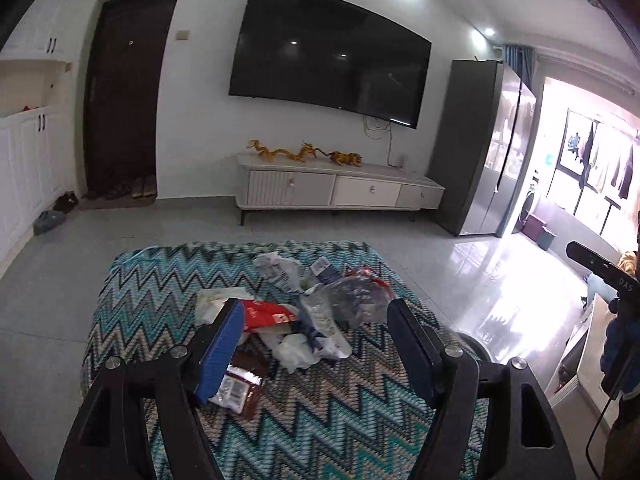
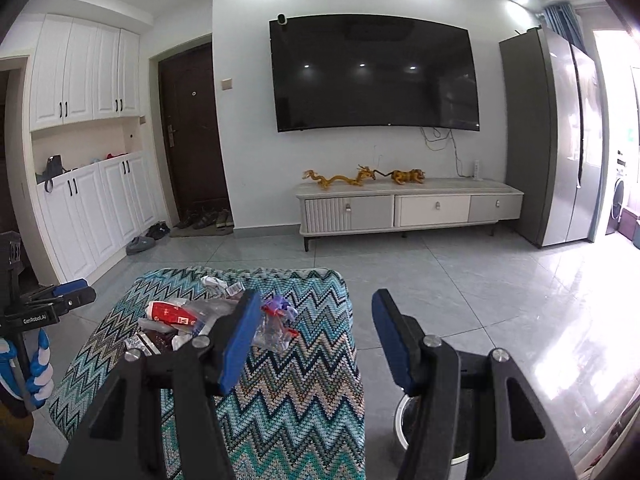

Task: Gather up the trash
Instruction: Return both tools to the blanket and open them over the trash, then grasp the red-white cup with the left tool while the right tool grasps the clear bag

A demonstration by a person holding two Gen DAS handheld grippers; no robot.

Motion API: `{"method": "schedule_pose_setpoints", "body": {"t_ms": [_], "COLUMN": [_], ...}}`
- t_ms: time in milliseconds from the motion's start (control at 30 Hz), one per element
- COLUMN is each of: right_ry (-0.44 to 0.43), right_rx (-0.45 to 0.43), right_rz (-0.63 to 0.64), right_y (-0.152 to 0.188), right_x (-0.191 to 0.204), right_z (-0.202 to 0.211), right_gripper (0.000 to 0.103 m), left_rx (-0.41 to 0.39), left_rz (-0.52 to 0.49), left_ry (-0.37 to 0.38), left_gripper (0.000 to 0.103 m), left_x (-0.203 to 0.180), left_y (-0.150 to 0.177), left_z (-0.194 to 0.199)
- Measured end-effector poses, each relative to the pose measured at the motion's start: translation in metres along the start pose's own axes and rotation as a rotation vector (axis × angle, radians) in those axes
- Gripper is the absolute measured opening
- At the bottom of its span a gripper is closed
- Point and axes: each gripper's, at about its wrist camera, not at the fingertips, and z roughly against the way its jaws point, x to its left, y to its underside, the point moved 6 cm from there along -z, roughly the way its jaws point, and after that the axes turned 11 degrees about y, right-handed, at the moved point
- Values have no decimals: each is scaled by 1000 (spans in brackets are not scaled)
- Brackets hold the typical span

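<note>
The left tool [image 1: 316, 344] points forward and somewhat downward over the desk [image 1: 320, 420], which is draped in a zigzag-patterned cloth. Its blue-padded fingers [image 1: 222, 350] stand wide apart with nothing gripped between them; the trash pile [image 1: 292, 312] lies on the cloth beyond and partly behind the left finger. The right tool [image 2: 316, 340] is also tilted gently downward, its jaws at a middling spread and empty. Its left finger [image 2: 240, 344] hangs over the right edge of the desk, its right finger over the tiled floor [image 2: 500, 300].

In the pile are a red packet [image 1: 266, 314], crumpled white paper and plastic [image 1: 300, 350], a clear bag [image 1: 352, 294] and a dark brown wrapper [image 1: 244, 384] half hidden behind the left tool's finger. From the right wrist view the same heap sits at the far left part of the cloth, largely covered by the finger, so individual pieces are hard to make out.

At the left edge of the right wrist view the left tool shows from the side, with a gloved hand [image 2: 38, 376] in blue and white below it, cut off by the frame. At the right edge of the left wrist view, the right tool's body is only partly visible. A round metal-rimmed bin [image 2: 432, 428] stands on the floor beside the desk, mostly hidden beneath the right tool. Beyond are a wall-mounted television [image 2: 374, 74] and a low cabinet [image 2: 408, 208].
</note>
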Motion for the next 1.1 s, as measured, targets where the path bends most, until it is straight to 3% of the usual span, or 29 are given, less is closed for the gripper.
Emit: {"method": "schedule_pose_setpoints", "body": {"t_ms": [233, 400, 967, 1100], "right_ry": [-54, -90, -279, -311], "right_rx": [58, 120, 308, 337], "right_rz": [35, 30, 53, 74], "right_y": [9, 20, 42, 52], "right_x": [28, 42, 117, 135], "right_z": [-44, -92, -258, -284], "right_gripper": [56, 56, 56, 67], "left_rx": [53, 83, 211, 252], "left_rz": [91, 150, 166, 180], "left_ry": [-55, -46, -6, -5], "left_gripper": [74, 77, 85, 85], "left_x": [64, 91, 126, 132], "left_y": [24, 33, 28, 33], "left_z": [-10, -36, -153, -173]}}
